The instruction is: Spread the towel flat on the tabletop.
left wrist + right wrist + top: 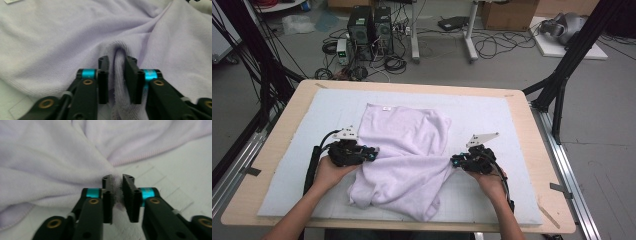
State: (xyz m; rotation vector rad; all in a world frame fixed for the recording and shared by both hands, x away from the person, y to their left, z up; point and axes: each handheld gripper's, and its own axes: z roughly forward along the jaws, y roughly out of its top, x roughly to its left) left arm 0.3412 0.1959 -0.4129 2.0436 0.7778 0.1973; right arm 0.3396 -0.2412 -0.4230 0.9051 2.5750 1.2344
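Observation:
A pale lavender garment lies crumpled on the light blue mat, with a small white label at its far edge. My left gripper sits at the garment's left edge. In the left gripper view a raised fold of the cloth stands between the parted jaws of that gripper. My right gripper is at the garment's right edge. In the right gripper view a thin tuft of the hem lies loosely in the gap of that gripper, and both grippers are open.
The mat covers a wooden table whose edge runs close behind it. Beyond the table the floor holds computer towers, tangled cables and black frame legs. Bare mat lies left and right of the garment.

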